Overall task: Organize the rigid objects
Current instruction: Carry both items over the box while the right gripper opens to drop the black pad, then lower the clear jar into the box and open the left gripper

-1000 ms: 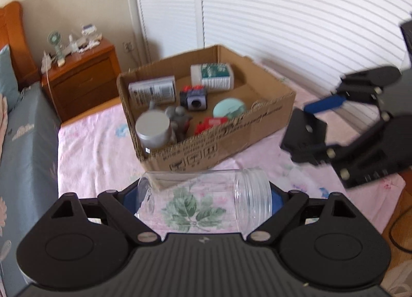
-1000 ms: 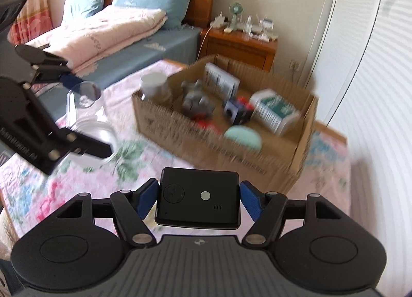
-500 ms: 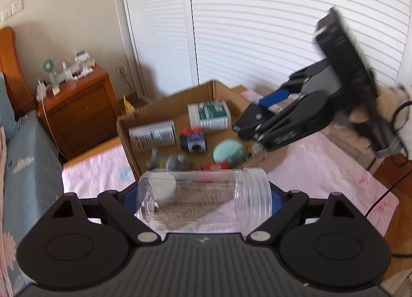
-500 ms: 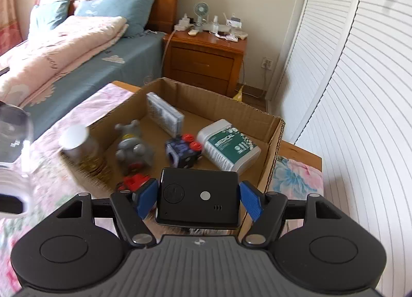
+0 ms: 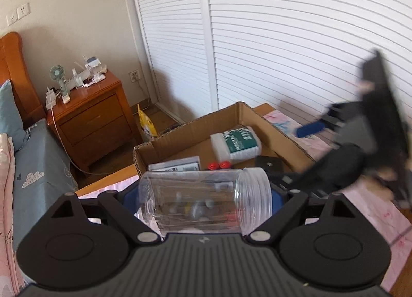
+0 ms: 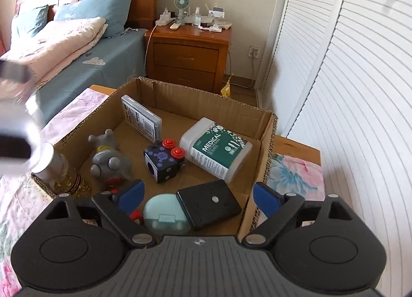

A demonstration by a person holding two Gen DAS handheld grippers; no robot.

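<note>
My left gripper [image 5: 203, 201] is shut on a clear plastic jar [image 5: 206, 200], held sideways above the near edge of the cardboard box [image 5: 180, 134]. My right gripper [image 6: 198, 195] is open over the box [image 6: 265, 127]. A flat black device [image 6: 209, 203] lies in the box just below it, beside a mint round case [image 6: 164, 217]. The box also holds a green medical bottle [image 6: 216, 151], a black cube with red buttons [image 6: 164, 161], a grey toy figure [image 6: 108, 159], a grey flat case [image 6: 141, 116] and a silver-lidded jar [image 6: 51, 163]. The right gripper shows blurred in the left wrist view [image 5: 316, 127].
The box stands on a floral-covered table [image 6: 293, 173]. A wooden nightstand [image 6: 188, 52] with a small fan is behind, a bed [image 6: 77, 47] to the left, and white louvred doors [image 6: 347, 91] to the right.
My right gripper has opened and the black device has dropped from it into the box. My left gripper with the jar has moved up and closer over the box.
</note>
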